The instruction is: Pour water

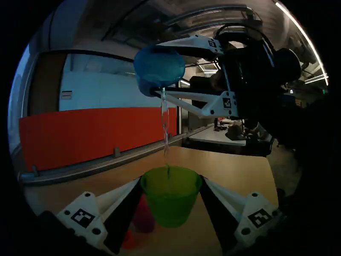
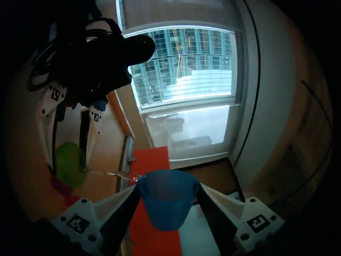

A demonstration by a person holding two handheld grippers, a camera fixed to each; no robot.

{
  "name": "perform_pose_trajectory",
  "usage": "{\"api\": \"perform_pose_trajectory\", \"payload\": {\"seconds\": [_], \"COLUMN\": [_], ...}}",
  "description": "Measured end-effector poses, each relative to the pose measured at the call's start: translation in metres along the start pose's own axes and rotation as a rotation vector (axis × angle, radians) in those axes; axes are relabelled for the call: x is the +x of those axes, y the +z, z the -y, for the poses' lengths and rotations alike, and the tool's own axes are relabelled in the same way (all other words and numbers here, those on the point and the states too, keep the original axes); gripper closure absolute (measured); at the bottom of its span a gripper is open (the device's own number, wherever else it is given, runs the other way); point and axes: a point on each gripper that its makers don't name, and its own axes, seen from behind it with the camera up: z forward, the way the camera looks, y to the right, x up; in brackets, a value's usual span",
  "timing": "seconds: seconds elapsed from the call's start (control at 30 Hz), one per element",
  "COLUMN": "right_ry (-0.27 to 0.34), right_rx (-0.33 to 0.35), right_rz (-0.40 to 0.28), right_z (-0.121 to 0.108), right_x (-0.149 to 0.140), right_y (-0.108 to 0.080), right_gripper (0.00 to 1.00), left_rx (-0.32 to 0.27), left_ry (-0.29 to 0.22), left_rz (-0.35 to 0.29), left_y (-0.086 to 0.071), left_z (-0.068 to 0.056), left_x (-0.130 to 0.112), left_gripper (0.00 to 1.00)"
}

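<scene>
We find the left gripper (image 1: pixel 171 194) clenched on a translucent green cup (image 1: pixel 171 207). The cup is upright over the wooden table (image 1: pixel 230 168), and we cannot tell whether its base touches. The right gripper (image 2: pixel 168 194) grasps a translucent blue cup (image 2: pixel 167 209), with both fingers pressed to its sides. In the left gripper view the blue cup hangs high above the green one, tipped on its side. A thin, clear water stream (image 1: pixel 164 128) falls from its rim into the green cup's mouth. A pink cup (image 1: pixel 143 218) sits just beside the green cup.
</scene>
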Motion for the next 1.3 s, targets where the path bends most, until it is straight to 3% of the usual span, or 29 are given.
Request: {"api": "perform_pose_trajectory", "payload": {"seconds": [1.3], "right_ry": [-0.170], "right_rx": [-0.006], "right_rz": [0.006], "right_z": [-0.008], "right_x": [0.010], "right_y": [0.009], "right_gripper": [0.08], "left_rx": [0.002], "left_ry": [0.001], "left_rz": [-0.003], "left_y": [0.001], "left_z": [0.001], "left_x": [-0.001], "left_gripper": [0.11]}}
